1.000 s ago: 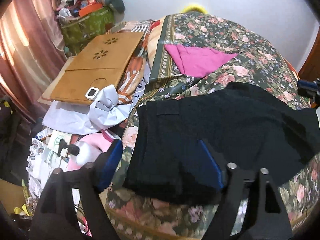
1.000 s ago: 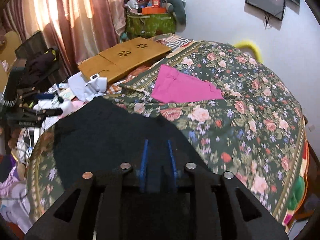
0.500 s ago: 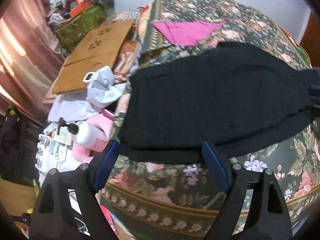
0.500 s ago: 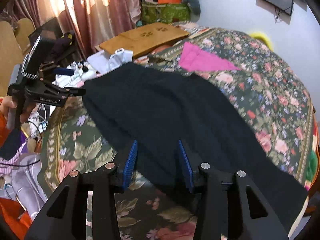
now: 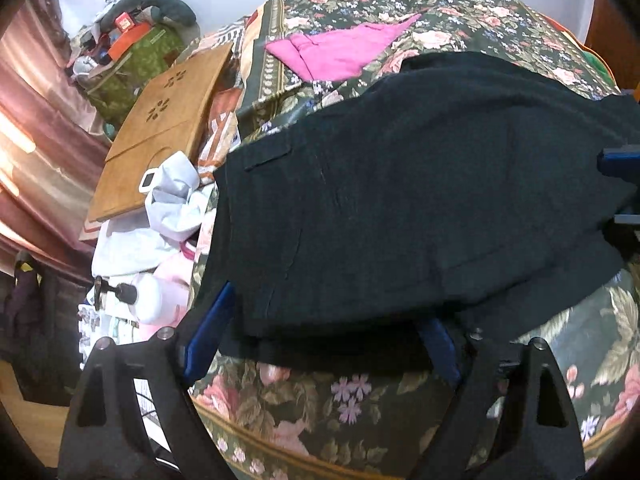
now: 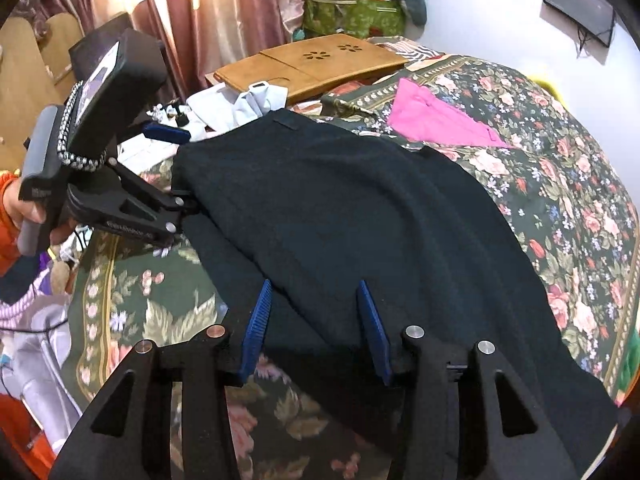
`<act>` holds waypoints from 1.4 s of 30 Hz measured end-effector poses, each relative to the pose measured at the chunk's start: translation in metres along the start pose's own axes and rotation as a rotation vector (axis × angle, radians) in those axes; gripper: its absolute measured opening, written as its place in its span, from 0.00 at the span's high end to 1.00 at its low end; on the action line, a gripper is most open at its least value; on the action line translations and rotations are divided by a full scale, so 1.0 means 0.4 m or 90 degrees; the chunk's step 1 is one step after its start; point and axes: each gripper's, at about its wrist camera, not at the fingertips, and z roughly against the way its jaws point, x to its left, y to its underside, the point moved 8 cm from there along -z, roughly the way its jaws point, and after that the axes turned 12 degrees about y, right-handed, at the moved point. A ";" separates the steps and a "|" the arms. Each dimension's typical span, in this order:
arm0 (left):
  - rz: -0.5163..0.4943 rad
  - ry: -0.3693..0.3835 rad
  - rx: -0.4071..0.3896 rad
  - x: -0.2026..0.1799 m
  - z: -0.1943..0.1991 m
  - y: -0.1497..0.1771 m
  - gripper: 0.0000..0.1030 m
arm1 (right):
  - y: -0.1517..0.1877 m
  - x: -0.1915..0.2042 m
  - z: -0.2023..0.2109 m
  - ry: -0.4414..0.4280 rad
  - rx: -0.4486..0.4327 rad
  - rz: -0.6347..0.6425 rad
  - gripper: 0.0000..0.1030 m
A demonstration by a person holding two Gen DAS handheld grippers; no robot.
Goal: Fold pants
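Black pants (image 5: 400, 184) lie spread across the floral bedspread (image 5: 360, 420), also in the right wrist view (image 6: 360, 208). My left gripper (image 5: 324, 340) stands wide open at the near left edge of the pants, whose hem drapes over its blue pads. From the right wrist view, this left gripper (image 6: 176, 168) straddles the waist end, held by a hand. My right gripper (image 6: 314, 330) sits at the near edge further along. Its jaws are closing, with a flat stretch of cloth between the blue pads, which do not pinch it.
A folded pink garment (image 6: 436, 120) lies further up the bed. A wooden lap desk (image 6: 312, 62), white cloth (image 6: 244, 104) and clutter sit off the bed's left side. Curtains (image 6: 224, 12) and a green bag (image 6: 352, 16) stand behind.
The pants, gathered and lifted a second ago, now lie flat on the bed. Both grippers came down toward the near edge. The right jaws stand wider than a second ago.
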 end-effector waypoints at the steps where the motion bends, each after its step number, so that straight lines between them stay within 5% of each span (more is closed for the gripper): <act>1: -0.004 0.003 -0.005 -0.003 0.001 -0.003 0.24 | -0.003 0.000 -0.001 0.001 -0.002 -0.004 0.79; 3: -0.023 0.012 -0.011 -0.017 0.005 -0.007 0.59 | -0.009 0.004 0.001 0.003 -0.008 0.000 0.92; 6: -0.055 0.000 -0.034 -0.038 0.023 -0.012 0.77 | -0.016 0.005 0.013 -0.004 -0.016 -0.004 0.95; 9: -0.072 -0.022 -0.055 -0.045 0.049 -0.015 0.83 | -0.026 0.004 0.039 -0.026 -0.024 -0.022 0.96; 18: -0.039 0.010 -0.052 -0.029 0.064 0.026 0.83 | -0.004 0.045 0.035 -0.039 -0.003 -0.001 0.92; 28: 0.025 0.054 -0.043 -0.025 0.052 0.078 0.81 | -0.029 -0.008 0.076 -0.082 -0.010 -0.080 0.81; 34: 0.034 0.052 -0.043 -0.019 0.074 0.088 0.78 | -0.027 -0.132 0.055 -0.040 -0.015 -0.196 0.59; 37: 0.047 0.054 -0.036 -0.016 0.090 0.095 0.69 | 0.012 -0.190 0.010 0.003 0.021 -0.235 0.53; 39: 0.058 0.065 -0.042 -0.018 0.106 0.094 0.55 | 0.052 -0.221 -0.014 0.027 0.050 -0.262 0.49; 42: 0.072 0.079 -0.069 -0.026 0.141 0.077 0.45 | 0.099 -0.242 -0.011 0.021 0.058 -0.292 0.48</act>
